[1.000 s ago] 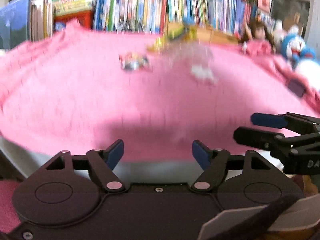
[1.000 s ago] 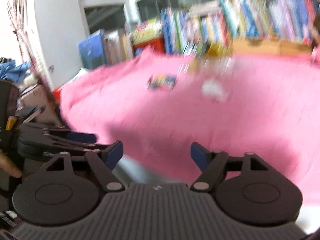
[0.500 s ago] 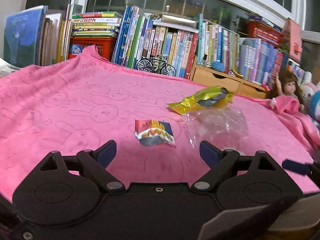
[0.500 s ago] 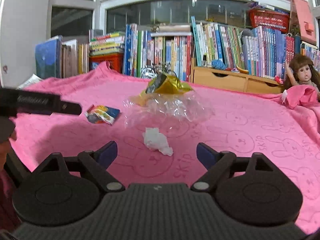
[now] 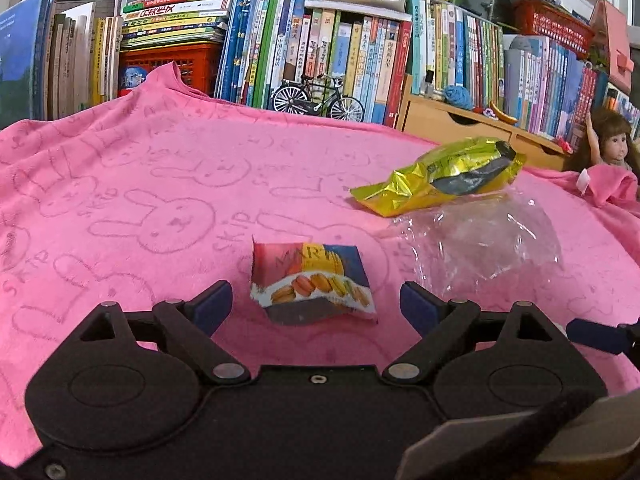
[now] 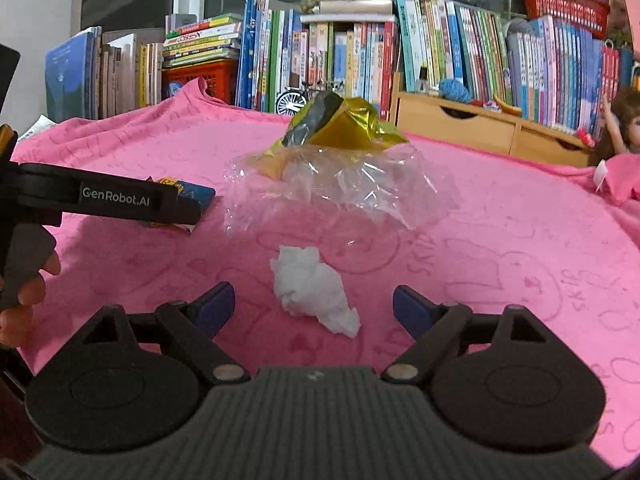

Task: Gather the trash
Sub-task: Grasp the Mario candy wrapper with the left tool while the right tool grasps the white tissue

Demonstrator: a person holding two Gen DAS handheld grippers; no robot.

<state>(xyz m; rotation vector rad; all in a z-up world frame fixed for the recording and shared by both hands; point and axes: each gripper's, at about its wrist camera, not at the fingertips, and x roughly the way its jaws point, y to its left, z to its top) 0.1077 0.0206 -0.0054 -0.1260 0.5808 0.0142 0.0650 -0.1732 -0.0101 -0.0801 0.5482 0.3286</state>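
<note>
A small colourful snack wrapper (image 5: 312, 286) lies flat on the pink cloth (image 5: 160, 184), between the open fingers of my left gripper (image 5: 316, 306). Behind it to the right lie a crumpled gold foil bag (image 5: 444, 176) and a clear plastic bag (image 5: 484, 240). A crumpled white tissue (image 6: 312, 290) sits between the open fingers of my right gripper (image 6: 314, 306). Beyond it are the clear plastic bag (image 6: 336, 188) and the gold foil bag (image 6: 336, 124). The left gripper's finger (image 6: 108, 200) partly hides the snack wrapper (image 6: 192, 194) in the right wrist view.
Rows of books (image 5: 320, 44) and a red crate (image 5: 168, 60) stand behind the cloth. A toy bicycle (image 5: 318, 98), wooden drawers (image 5: 460, 128) and a doll (image 5: 612, 148) line the back and right. A hand (image 6: 24, 300) shows at the left edge.
Both grippers have moved forward over the cloth and come nearer the trash. The wrapper and the tissue now lie between the fingers. Both stay open.
</note>
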